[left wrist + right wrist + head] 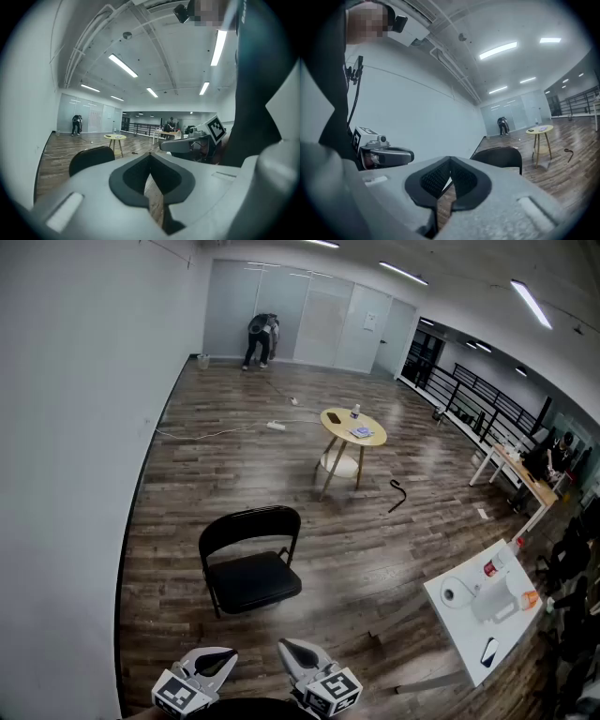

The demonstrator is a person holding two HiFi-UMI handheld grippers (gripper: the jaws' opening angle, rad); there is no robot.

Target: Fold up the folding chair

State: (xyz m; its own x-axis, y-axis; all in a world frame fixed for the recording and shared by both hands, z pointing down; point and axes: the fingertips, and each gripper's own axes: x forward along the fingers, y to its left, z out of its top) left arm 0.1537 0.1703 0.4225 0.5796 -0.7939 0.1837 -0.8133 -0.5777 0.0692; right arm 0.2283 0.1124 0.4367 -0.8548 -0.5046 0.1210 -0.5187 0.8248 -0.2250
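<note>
A black folding chair stands unfolded on the wood floor, its seat facing me and its curved back behind. Its backrest shows past the left gripper's jaws, and its back shows beyond the right gripper's jaws too. My left gripper and right gripper are held side by side at the bottom of the head view, short of the chair and not touching it. Both are shut with nothing between their jaws.
A small round yellow table with items on it stands beyond the chair. A white table with a paper roll is at the right. A cable and power strip lie on the floor. A person stands at the far wall.
</note>
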